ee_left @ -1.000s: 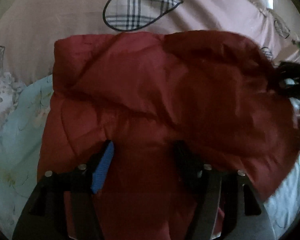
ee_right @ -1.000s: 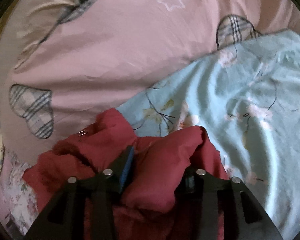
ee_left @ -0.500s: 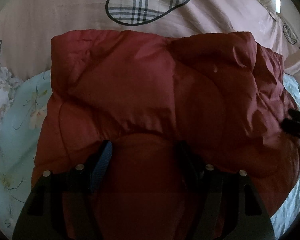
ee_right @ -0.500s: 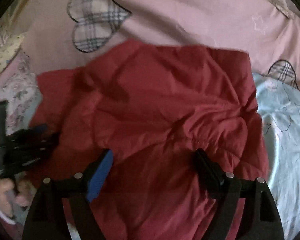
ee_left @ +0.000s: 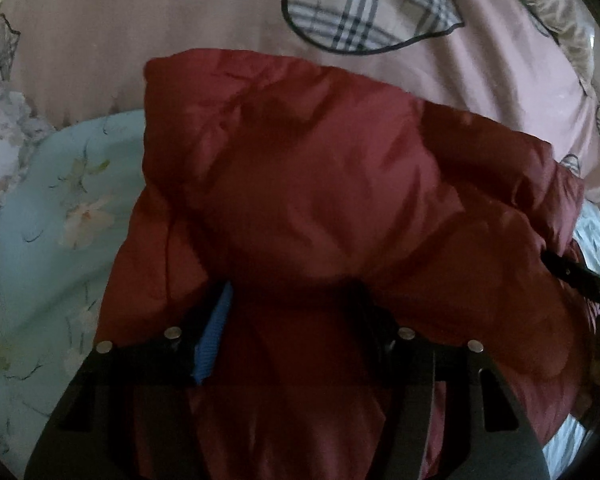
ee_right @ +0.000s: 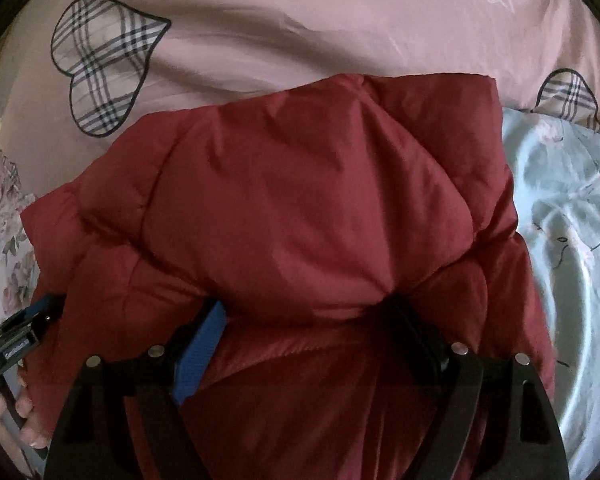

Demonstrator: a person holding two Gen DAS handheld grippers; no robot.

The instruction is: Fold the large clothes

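Observation:
A puffy dark red jacket point(ee_left: 340, 184) lies folded into a thick bundle on the bed; the right wrist view shows it too point(ee_right: 320, 200). My left gripper point(ee_left: 296, 308) has a thick fold of it between its blue pad point(ee_left: 212, 344) and its black finger, and its jaws are closing on that fold. My right gripper point(ee_right: 312, 316) stands wide, with the jacket's bulk bulging over and between its fingers and hiding the tips. At the right edge of the left wrist view, a black finger of the right gripper point(ee_left: 572, 276) touches the jacket's side.
Behind the jacket spreads a pink duvet point(ee_right: 300, 20) with plaid hearts point(ee_right: 100, 64). A light blue floral sheet lies left of the jacket in the left wrist view point(ee_left: 52, 240) and right of it in the right wrist view point(ee_right: 572, 240). A hand point(ee_right: 24, 412) holds the left gripper.
The right gripper let go of the bunched jacket edge, opened wide and swung over the jacket's body. Both grippers moved in closer, and the jacket now sits as a tighter bundle.

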